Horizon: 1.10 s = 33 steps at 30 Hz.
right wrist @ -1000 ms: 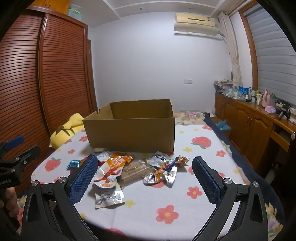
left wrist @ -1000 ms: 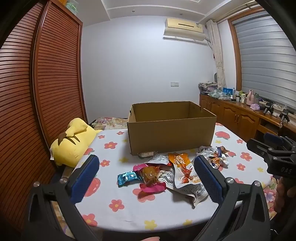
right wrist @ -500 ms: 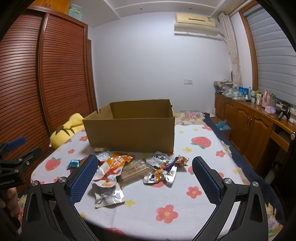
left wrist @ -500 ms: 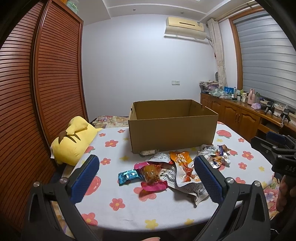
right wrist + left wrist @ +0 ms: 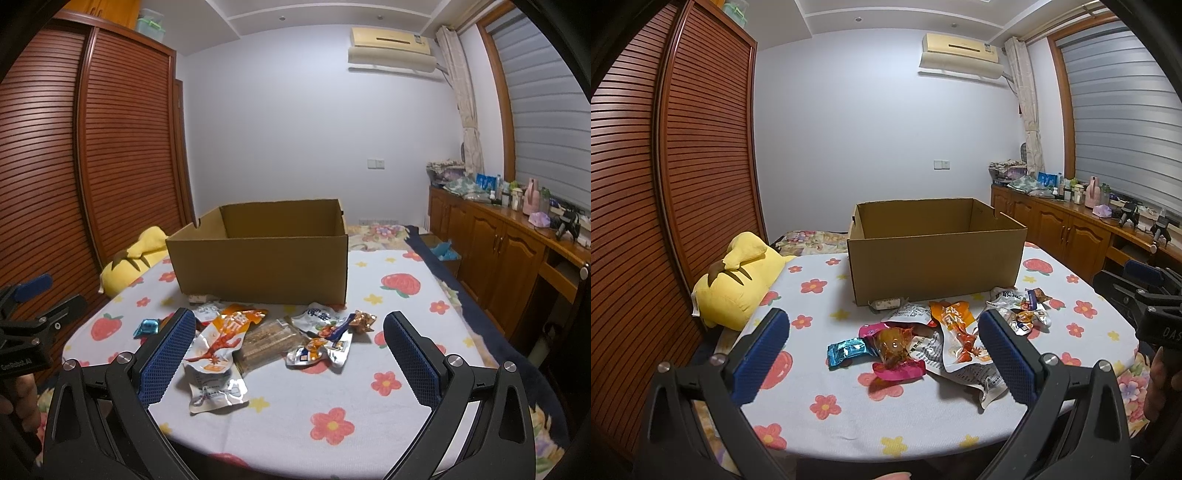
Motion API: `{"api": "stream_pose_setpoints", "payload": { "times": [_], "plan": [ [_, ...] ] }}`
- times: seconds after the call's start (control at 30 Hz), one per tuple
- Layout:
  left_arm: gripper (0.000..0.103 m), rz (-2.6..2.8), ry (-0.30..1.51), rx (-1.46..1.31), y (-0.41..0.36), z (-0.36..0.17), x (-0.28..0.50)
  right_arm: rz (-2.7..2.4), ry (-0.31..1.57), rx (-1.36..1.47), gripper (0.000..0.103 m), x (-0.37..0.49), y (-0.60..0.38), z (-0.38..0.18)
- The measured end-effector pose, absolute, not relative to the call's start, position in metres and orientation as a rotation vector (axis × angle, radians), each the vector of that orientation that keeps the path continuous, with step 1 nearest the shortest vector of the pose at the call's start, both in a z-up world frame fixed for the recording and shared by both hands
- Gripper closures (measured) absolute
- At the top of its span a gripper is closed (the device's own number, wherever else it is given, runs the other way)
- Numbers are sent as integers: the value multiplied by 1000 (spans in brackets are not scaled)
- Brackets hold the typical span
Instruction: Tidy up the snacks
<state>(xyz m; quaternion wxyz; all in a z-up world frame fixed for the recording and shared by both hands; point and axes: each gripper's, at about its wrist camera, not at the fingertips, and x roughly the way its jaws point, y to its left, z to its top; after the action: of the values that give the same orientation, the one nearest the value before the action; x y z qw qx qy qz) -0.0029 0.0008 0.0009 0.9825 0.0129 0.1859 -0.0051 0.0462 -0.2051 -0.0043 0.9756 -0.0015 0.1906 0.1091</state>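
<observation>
While the left gripper (image 5: 882,354) hung above the near edge of the flowered table (image 5: 820,402), its blue-padded jaws stood wide apart with nothing between them. Through the left wrist view, a heap of snacks lay just ahead: a blue packet (image 5: 848,352) on the left, a pink-edged pouch (image 5: 895,350) beside it, an orange packet (image 5: 956,328) to the right, and small wrapped sweets (image 5: 1028,310) farther right. Beyond the heap sat an open cardboard box (image 5: 936,258), a flat pale packet (image 5: 884,303) touching its near wall. A yellow plush toy (image 5: 737,280) lay at the table's left edge. At the far right the right gripper (image 5: 1137,291) showed, a hand (image 5: 1161,384) below it.

From the right wrist view, the right gripper (image 5: 290,350) likewise gaped wide and held nothing. Between its pads lay the orange packet (image 5: 225,332), a clear pack of brown bars (image 5: 267,341) and silver wrappers (image 5: 319,347). The box (image 5: 262,266) stood behind them, the plush (image 5: 129,258) at its left. The left gripper (image 5: 33,306) appeared at the left edge.
</observation>
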Motion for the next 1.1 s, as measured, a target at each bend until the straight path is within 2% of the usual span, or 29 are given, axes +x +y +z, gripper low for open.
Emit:
{"api": "stream_pose_setpoints", "payload": {
  "times": [1.1],
  "plan": [
    [0, -19, 362, 32, -4, 7, -9, 218, 377, -8, 0, 45, -205, -1]
  ]
}}
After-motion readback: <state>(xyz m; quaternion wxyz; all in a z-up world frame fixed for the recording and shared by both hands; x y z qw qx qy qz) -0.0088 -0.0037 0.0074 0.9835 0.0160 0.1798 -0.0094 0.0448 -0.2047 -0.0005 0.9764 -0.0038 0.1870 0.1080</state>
